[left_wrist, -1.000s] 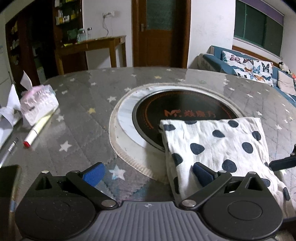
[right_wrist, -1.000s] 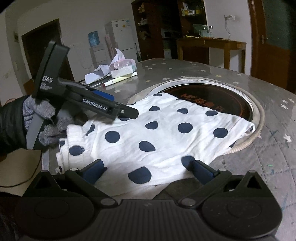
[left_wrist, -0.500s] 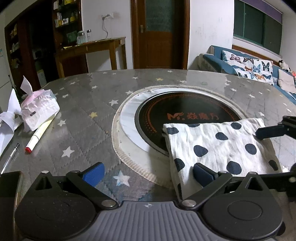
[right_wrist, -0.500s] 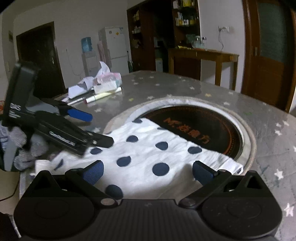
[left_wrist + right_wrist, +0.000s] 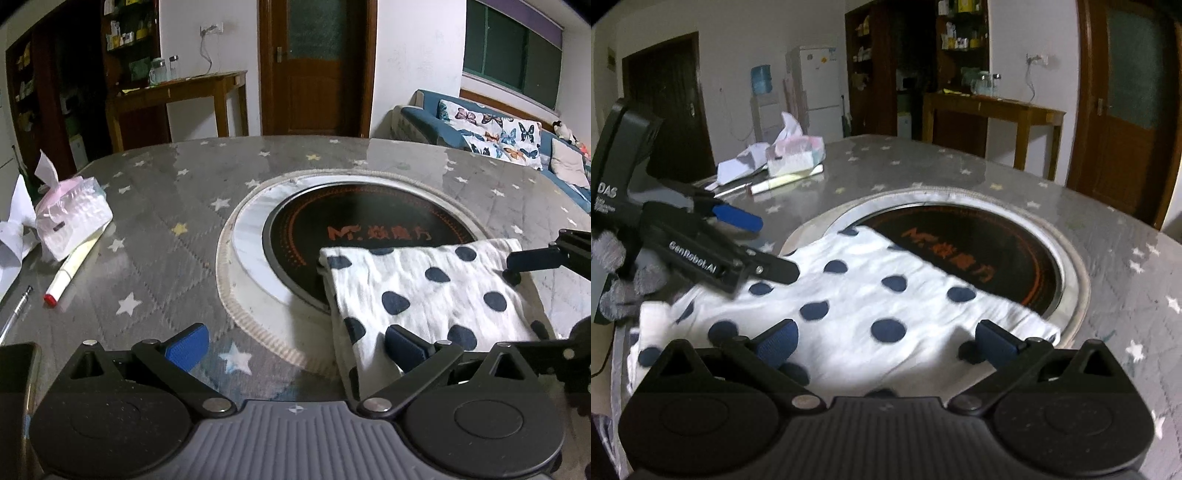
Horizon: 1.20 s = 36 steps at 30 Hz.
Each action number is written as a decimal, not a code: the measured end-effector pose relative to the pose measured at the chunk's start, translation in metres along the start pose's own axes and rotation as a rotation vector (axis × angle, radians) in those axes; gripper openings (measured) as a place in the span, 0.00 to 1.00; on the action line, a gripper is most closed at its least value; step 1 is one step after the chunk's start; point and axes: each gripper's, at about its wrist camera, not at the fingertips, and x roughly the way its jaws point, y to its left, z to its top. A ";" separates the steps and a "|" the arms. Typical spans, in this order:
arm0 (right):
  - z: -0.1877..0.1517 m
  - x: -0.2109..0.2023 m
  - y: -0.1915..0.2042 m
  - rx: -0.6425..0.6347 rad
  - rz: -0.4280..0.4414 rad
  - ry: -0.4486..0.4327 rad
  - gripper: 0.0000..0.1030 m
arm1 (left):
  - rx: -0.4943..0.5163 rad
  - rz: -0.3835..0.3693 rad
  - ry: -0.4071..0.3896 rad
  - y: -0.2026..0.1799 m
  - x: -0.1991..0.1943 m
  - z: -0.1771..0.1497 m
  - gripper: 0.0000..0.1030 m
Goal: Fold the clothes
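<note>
Crinkled dotted cloth garment (image 5: 424, 291), glossy black hob glass (image 5: 369, 229), shiny table cover (image 5: 166, 206).

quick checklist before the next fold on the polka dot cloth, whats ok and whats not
1. Left tool open, holding nothing: ok.
2. Right tool open, holding nothing: ok.
3. Polka dot cloth flat on the table: ok.
4. Cloth clear of the round hotplate: not ok, one corner overlaps it.
5. Tissue pack and marker apart from the cloth: ok.
6. Layers underneath aligned: cannot tell.
</note>
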 end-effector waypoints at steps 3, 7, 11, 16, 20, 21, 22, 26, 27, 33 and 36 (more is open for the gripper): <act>0.000 0.004 -0.004 0.013 -0.008 0.007 1.00 | -0.008 0.005 -0.003 0.000 0.003 0.007 1.00; -0.003 0.010 -0.009 0.030 -0.018 0.027 1.00 | -0.013 0.024 0.006 0.001 0.016 0.017 1.00; -0.001 0.008 -0.010 0.030 -0.018 0.021 1.00 | 0.005 0.033 0.021 0.001 0.028 0.028 1.00; 0.006 0.008 -0.012 0.034 -0.015 0.006 1.00 | 0.019 0.034 0.029 -0.001 0.045 0.041 1.00; 0.001 0.017 -0.019 0.056 -0.024 0.039 1.00 | 0.032 0.058 0.062 0.000 0.062 0.040 1.00; 0.000 0.017 -0.019 0.055 -0.023 0.038 1.00 | 0.027 0.055 0.065 0.002 0.064 0.039 1.00; 0.000 0.015 -0.018 0.056 -0.022 0.034 1.00 | 0.020 0.050 0.064 0.004 0.062 0.038 1.00; 0.005 0.005 -0.019 0.066 -0.021 0.007 1.00 | 0.018 0.047 0.050 0.006 0.047 0.034 1.00; 0.006 0.002 -0.021 0.077 -0.022 -0.007 1.00 | 0.017 0.041 0.042 0.007 0.041 0.032 1.00; 0.010 -0.005 -0.031 0.132 -0.081 -0.033 1.00 | 0.012 -0.010 0.009 0.011 -0.002 0.012 1.00; 0.007 -0.016 -0.025 0.123 -0.075 -0.042 1.00 | 0.021 -0.027 0.003 0.012 -0.022 -0.001 1.00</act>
